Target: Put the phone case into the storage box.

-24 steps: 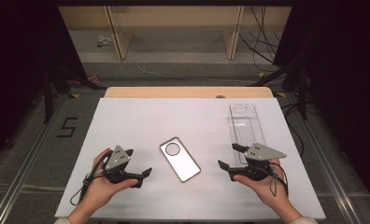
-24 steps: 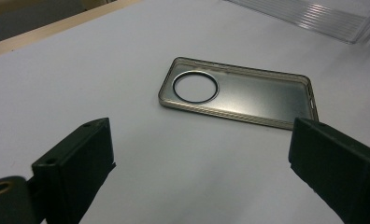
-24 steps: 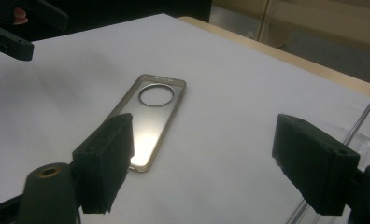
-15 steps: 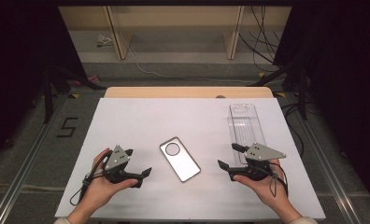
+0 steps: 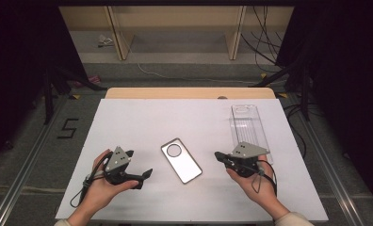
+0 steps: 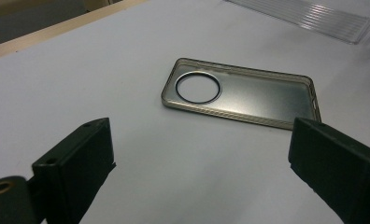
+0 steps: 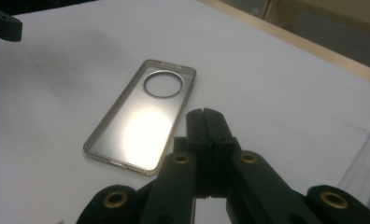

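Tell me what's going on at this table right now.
A person holds a gripper in each hand over a white table. Between them lies a translucent phone case, flat, with its round camera hole towards the far side. The left gripper is open and aimed at the case; the right gripper is shut, just short of it. Neither touches it. A clear plastic box lies beyond the right hand.

In the left gripper view, the clear plastic tray point(image 6: 314, 14) is cut off by the top and right edges at the upper right of the frame, its right end blurred, and the frame's bottom edge cuts off the lower parts of the left gripper point(image 6: 206, 172), whose jaws stand wide apart. In the right gripper view, the right gripper point(image 7: 205, 114), jaws pressed together, hides a stretch of the phone case point(image 7: 141, 121) along its lower right rim, and at the upper left corner a dark piece point(image 7: 3, 21) is cropped by the frame, too little of it visible to tell what it is. In the high view, the person's forearms run out at the bottom edge, and small items point(image 5: 105, 41) on the floor at upper left are too small to identify.
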The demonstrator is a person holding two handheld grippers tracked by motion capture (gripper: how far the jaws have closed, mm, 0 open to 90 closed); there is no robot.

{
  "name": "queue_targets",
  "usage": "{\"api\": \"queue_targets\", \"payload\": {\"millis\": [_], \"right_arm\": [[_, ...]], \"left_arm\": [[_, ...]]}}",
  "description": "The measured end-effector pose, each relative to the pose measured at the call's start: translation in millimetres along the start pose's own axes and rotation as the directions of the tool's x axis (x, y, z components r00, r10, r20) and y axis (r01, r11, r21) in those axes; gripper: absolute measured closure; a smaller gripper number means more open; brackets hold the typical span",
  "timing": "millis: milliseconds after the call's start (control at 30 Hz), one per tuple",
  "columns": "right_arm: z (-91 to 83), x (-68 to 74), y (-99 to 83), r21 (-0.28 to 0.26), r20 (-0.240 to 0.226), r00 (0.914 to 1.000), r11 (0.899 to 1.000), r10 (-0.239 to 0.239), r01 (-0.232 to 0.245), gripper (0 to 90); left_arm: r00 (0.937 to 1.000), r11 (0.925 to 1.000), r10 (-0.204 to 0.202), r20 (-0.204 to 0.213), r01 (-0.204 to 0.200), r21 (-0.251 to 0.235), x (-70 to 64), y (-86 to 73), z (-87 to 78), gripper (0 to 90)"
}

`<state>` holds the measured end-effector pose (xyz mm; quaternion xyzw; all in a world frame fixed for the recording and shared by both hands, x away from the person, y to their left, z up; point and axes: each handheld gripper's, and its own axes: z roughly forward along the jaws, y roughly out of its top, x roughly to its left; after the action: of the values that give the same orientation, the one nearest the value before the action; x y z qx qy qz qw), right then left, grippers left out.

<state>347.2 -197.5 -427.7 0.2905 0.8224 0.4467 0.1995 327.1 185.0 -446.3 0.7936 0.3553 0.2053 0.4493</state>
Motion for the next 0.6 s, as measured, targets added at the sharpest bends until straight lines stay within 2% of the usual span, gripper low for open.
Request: {"api": "queue_targets", "payload": {"millis": [300, 367, 600], "right_arm": [[29.4, 8.7, 5.8, 0.087, 0.005, 0.9999, 0.996, 0.015, -0.015, 90.0], [40.9, 11.3, 6.5, 0.124, -0.001, 0.9999, 0.992, 0.014, -0.014, 90.0], [64.0, 15.2, 7.0, 0.189, 0.005, 0.9999, 0.982, 0.015, -0.016, 90.0]], "left_arm": [[1.0, 1.0, 0.001, -0.002, -0.001, -0.001, 0.1, 0.2, -0.4, 6.6], [1.0, 1.0, 0.002, -0.002, -0.002, -0.001, 0.1, 0.2, -0.5, 6.6], [1.0, 1.0, 0.002, -0.005, -0.002, -0.002, 0.4, 0.1, -1.1, 6.6]]}}
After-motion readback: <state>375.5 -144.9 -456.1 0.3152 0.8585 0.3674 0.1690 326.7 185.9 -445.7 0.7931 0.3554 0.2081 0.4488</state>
